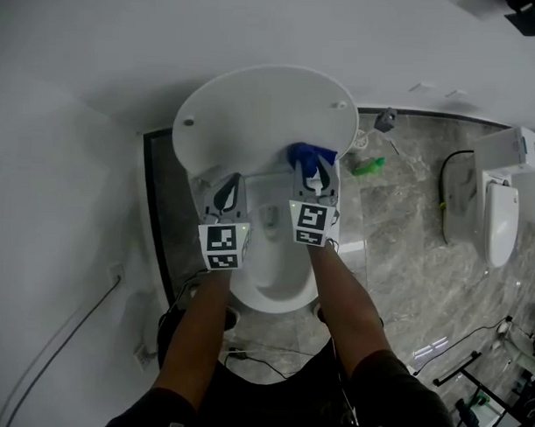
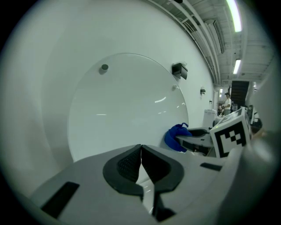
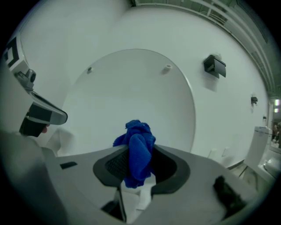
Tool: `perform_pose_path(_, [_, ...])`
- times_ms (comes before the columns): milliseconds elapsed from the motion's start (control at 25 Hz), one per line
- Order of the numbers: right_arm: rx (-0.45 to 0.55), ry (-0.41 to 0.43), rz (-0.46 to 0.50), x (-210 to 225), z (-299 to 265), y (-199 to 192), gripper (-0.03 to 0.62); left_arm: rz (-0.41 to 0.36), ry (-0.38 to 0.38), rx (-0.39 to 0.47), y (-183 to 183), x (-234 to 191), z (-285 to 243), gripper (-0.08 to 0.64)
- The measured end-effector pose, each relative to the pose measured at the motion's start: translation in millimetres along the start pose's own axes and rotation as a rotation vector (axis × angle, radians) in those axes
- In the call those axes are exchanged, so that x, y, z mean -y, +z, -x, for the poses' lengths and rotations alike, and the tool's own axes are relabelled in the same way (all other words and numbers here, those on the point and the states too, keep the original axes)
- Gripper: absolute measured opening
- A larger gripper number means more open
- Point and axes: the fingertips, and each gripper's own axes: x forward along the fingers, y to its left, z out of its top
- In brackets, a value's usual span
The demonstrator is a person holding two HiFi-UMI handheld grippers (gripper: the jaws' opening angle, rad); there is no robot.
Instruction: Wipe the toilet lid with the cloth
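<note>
Our right tool point(image 3: 139, 160) is clamped on the blue cloth point(image 3: 138, 140), which bunches between its jaws and pokes out past the tips. Ahead of that tool the white lid point(image 3: 131, 88) stands raised against the wall. The cloth sits close to the lid's lower right part, but we cannot tell whether they touch. Our left tool point(image 2: 141, 151), just to the left of the right one, has its jaws pressed together with nothing between them, and it too faces the lid. Below both tools lies the open bowl point(image 1: 273, 292).
</note>
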Motion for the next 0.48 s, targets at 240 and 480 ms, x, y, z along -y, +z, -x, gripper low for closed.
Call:
perform_pose_path(240, [-0.039, -0.069, 0.021, 44.8, 15.8, -18.4, 0.129, 0.009, -0.035, -0.003, 0.5, 23.7, -9.3, 0.012])
perform_pose_path(480, [0.025, 0.064, -0.037, 2.1, 27.5, -1.0, 0.129, 0.035, -0.010, -0.013, -10.1, 8.4, 2.4, 0.012])
